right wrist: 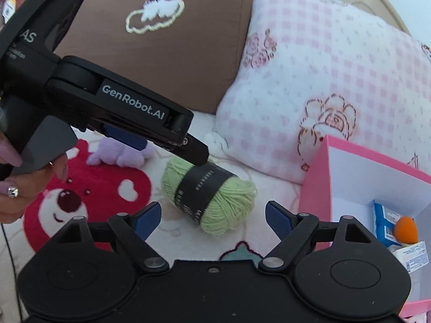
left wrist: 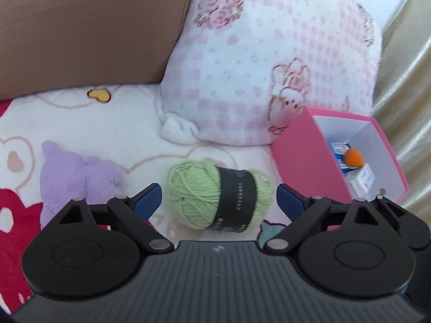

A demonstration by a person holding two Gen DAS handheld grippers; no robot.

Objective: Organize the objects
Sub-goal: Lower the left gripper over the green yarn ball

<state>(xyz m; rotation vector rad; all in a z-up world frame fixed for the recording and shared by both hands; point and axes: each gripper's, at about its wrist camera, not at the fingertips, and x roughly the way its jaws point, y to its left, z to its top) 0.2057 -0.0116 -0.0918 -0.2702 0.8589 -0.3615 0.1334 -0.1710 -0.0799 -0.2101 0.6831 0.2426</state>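
Both grippers spread wide, holding nothing. My left gripper frames the green yarn ball at twelve o'clock, its long axis running nine to three; the right gripper sits farther back. Soft, banded skein on fleecy blanket; pink cardboard box at two o'clock.

Both tools, L & R, jaws apart.

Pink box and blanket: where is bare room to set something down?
Free: blanket between purple plush toy, brown cushion and pink checked pillow. Pink cardboard box: white floor near its left wall. Crowded: around green yarn ball, and the box's right corner.
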